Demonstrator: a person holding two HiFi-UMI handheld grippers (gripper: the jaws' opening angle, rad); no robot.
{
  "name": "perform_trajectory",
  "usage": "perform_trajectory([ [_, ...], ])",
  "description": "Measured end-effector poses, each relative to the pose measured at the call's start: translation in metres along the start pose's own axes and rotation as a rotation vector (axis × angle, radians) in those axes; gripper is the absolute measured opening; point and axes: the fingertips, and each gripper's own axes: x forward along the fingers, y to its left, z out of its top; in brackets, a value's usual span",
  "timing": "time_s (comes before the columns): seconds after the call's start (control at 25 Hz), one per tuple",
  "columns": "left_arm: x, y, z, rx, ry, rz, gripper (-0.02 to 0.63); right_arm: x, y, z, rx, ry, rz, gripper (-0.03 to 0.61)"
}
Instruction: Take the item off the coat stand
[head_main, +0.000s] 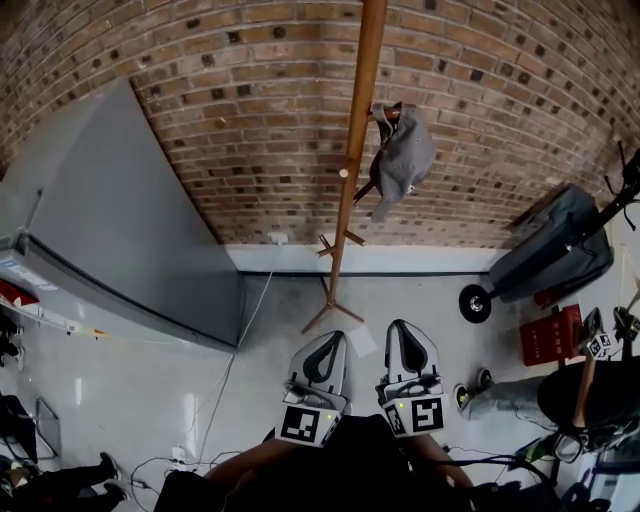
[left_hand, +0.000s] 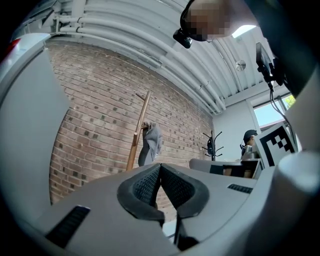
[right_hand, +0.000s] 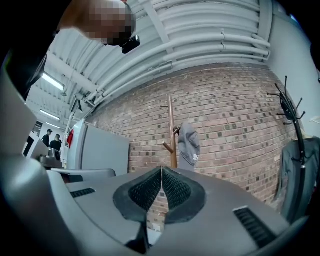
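Observation:
A grey cap (head_main: 402, 158) hangs on a peg of the wooden coat stand (head_main: 352, 160), high up before the brick wall. The cap (left_hand: 150, 144) also shows in the left gripper view and the cap (right_hand: 189, 144) in the right gripper view, well beyond the jaws. My left gripper (head_main: 326, 352) and right gripper (head_main: 408, 345) are held side by side low in the head view, short of the stand's feet. Both are shut with nothing between their pads. The left gripper (left_hand: 160, 167) and right gripper (right_hand: 161, 171) tips point toward the stand.
A large grey cabinet (head_main: 120, 220) stands at the left against the wall. A dark wheeled cart (head_main: 545, 255) and a red crate (head_main: 550, 335) stand at the right. Cables (head_main: 215, 400) lie on the grey floor. A black coat rack (right_hand: 292, 130) stands at the far right.

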Motion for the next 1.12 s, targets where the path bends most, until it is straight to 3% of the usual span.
perform_trajectory([
  [0.36, 0.02, 0.019, 0.007, 0.003, -0.013, -0.012, 0.017, 0.023, -0.011, 0.001, -0.017, -0.007, -0.018, 0.018],
  [0.6, 0.042, 0.001, 0.006, 0.004, -0.012, -0.007, 0.017, 0.032, -0.014, 0.001, -0.017, 0.007, 0.062, 0.018],
  [1.12, 0.073, -0.005, 0.011, -0.007, -0.035, 0.045, 0.017, 0.056, -0.046, 0.012, -0.013, -0.007, 0.108, 0.02],
])
